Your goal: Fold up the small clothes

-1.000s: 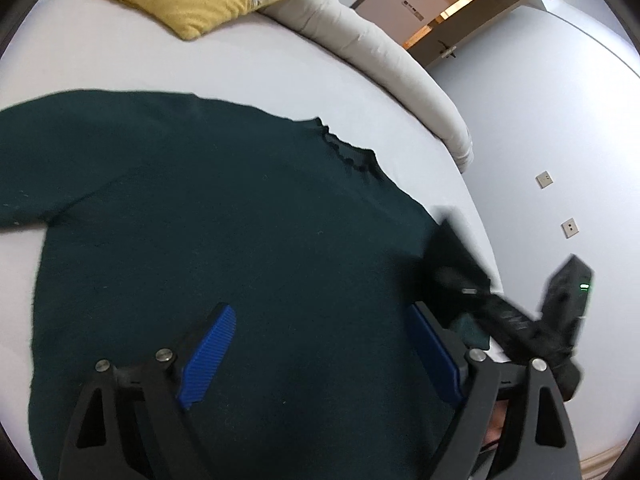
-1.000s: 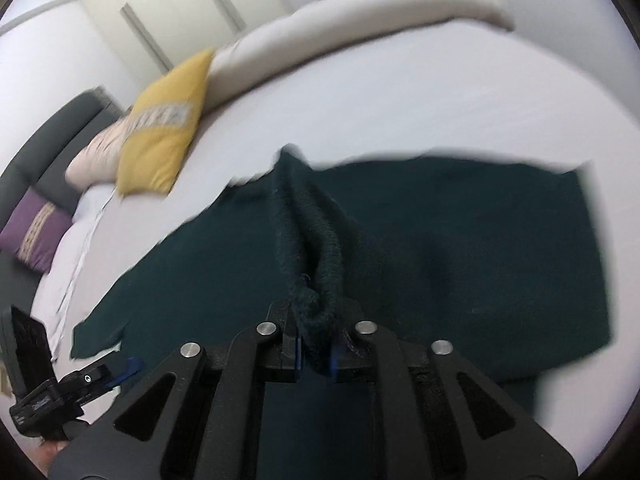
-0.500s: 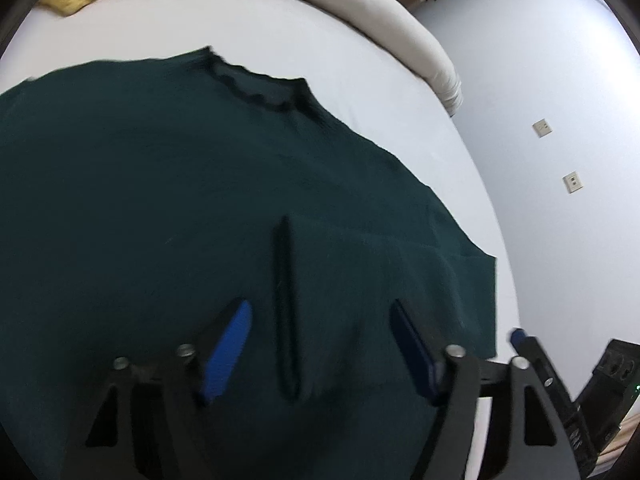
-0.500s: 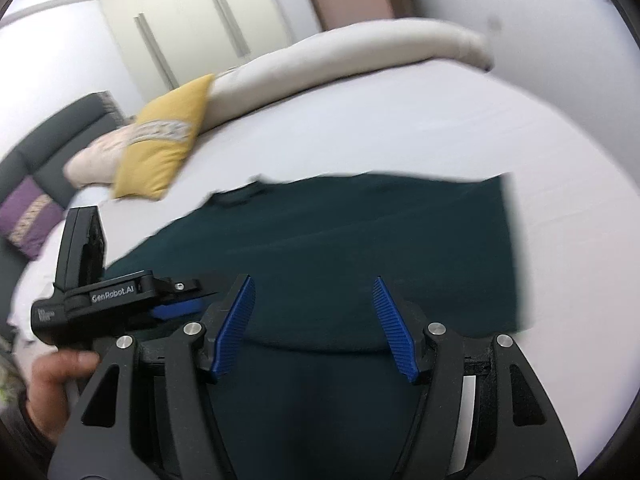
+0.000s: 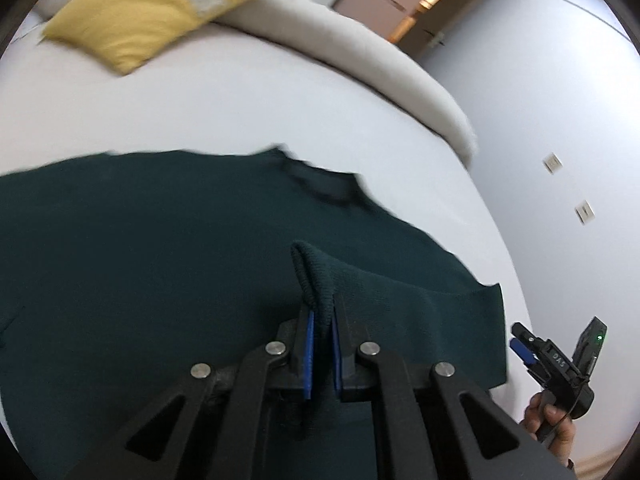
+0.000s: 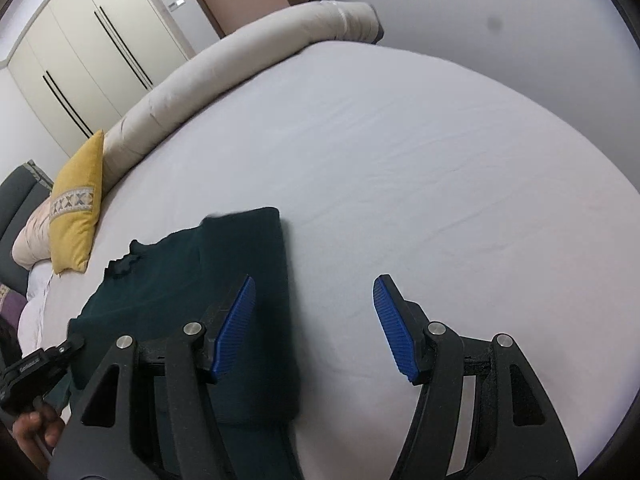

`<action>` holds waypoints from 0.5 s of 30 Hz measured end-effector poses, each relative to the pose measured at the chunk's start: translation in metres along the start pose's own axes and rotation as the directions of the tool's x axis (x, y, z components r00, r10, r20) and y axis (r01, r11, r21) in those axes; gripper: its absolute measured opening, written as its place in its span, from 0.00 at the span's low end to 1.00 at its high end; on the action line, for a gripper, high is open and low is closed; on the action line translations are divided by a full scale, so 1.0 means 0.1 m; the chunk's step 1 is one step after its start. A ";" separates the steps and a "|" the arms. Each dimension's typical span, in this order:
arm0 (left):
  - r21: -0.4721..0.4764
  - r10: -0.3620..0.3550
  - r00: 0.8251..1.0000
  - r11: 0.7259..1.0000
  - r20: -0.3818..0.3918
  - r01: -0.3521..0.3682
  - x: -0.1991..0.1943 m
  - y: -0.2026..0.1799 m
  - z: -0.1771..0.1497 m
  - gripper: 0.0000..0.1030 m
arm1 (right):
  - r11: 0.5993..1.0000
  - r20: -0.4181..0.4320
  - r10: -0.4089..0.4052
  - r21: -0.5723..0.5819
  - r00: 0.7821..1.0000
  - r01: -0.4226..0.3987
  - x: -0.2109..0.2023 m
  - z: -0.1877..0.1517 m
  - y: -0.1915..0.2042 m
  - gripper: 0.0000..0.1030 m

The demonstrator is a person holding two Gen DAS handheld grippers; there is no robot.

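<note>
A dark green knit sweater point(image 5: 160, 264) lies spread on the white bed, its collar point(image 5: 324, 188) toward the far side. My left gripper point(image 5: 320, 344) is shut on a ribbed edge of the sweater point(image 5: 314, 280), which rises in a ridge from between its blue pads. In the right wrist view the sweater point(image 6: 192, 280) lies at the lower left, one side folded in to a straight edge. My right gripper point(image 6: 316, 324) stands open over the bare sheet beside that edge, nothing between its fingers. It also shows at the lower right of the left wrist view point(image 5: 524, 344).
A yellow cushion point(image 5: 148, 16) and a long cream bolster point(image 5: 360, 60) lie along the bed's far rim. The white sheet point(image 6: 440, 160) stretches wide to the right of the sweater. Wardrobe doors point(image 6: 80, 60) and a grey wall stand beyond. A hand point(image 6: 36, 432) holds the left gripper.
My left gripper has closed on the sweater's ribbed edge and lifted it into a ridge. My right gripper let go of the fabric, opened, and swung right over the bare sheet.
</note>
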State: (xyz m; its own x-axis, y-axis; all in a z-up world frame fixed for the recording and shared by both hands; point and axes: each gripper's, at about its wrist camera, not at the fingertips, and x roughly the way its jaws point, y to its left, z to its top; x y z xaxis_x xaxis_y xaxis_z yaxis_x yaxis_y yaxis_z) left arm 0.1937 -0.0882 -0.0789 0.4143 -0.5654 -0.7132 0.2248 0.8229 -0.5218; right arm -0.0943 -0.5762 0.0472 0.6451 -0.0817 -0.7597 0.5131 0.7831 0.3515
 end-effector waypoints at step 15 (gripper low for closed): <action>-0.020 0.048 0.999 0.999 -0.014 -0.048 0.17 0.42 -0.06 0.07 | 0.987 -0.149 -0.053 -0.158 0.987 0.029 0.91 0.23 0.48 0.14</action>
State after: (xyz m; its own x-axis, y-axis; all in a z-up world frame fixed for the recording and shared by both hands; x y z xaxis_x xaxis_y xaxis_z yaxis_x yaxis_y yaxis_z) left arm 0.2045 -0.0640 -0.1159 0.4123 -0.5264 -0.7436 0.1873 0.8477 -0.4963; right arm 0.0023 -0.5596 0.0072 0.5255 -0.0299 -0.8503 0.4352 0.8682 0.2384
